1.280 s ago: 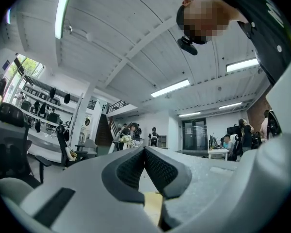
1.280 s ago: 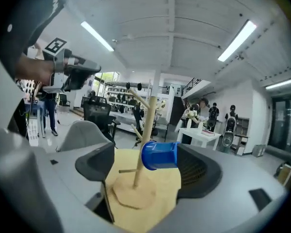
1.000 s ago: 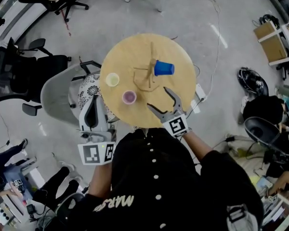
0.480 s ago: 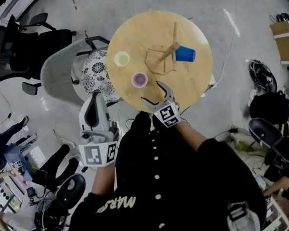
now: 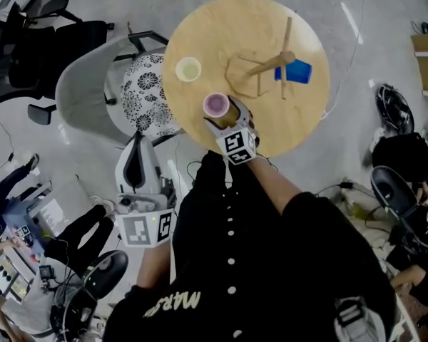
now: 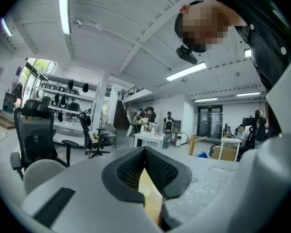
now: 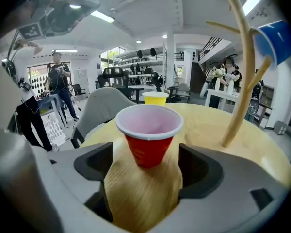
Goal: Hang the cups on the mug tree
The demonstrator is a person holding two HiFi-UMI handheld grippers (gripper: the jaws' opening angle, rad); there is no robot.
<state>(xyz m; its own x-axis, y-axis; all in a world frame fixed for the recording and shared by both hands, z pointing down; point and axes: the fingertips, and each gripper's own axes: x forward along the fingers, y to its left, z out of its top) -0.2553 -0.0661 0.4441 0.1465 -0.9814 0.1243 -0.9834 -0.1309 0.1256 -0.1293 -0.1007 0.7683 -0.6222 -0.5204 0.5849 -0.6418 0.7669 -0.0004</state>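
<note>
The right gripper had just been opening its jaws wide, with the red cup untouched between them. The left gripper was closed and empty.

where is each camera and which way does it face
Head view: on the head, steeply down at the table; black top, left gripper, right gripper show.
Left gripper view: on that gripper, facing level across the room; shut jaws, black top show.
Right gripper view: on that gripper, tilted down at the red cup between its jaws, which have just been opening.
Shared, head and right gripper views: red cup, yellow cup, mug tree.
</note>
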